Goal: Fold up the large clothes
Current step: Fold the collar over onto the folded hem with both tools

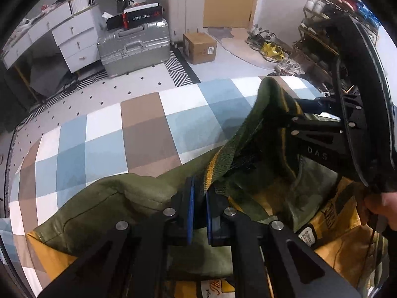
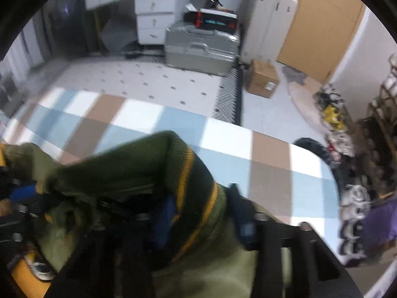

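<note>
An olive-green jacket (image 1: pixel 104 206) with yellow lining and a dark ribbed, yellow-striped hem lies on a checked bed cover (image 1: pixel 139 129). My left gripper (image 1: pixel 198 206) is shut on the ribbed hem, lifting it off the cover. My right gripper (image 1: pixel 297 124) shows at the right in the left wrist view, shut on the same hem farther along. In the blurred right wrist view the right gripper (image 2: pixel 198 216) clamps the ribbed hem (image 2: pixel 196 181), which drapes over its fingers; the jacket body (image 2: pixel 215 273) hangs below.
Beyond the bed edge lie a tiled floor, a silver suitcase (image 1: pixel 134 47), a cardboard box (image 1: pixel 199 47), a white drawer desk (image 1: pixel 69 37), shoes and a shoe rack (image 1: pixel 320 39) at the right.
</note>
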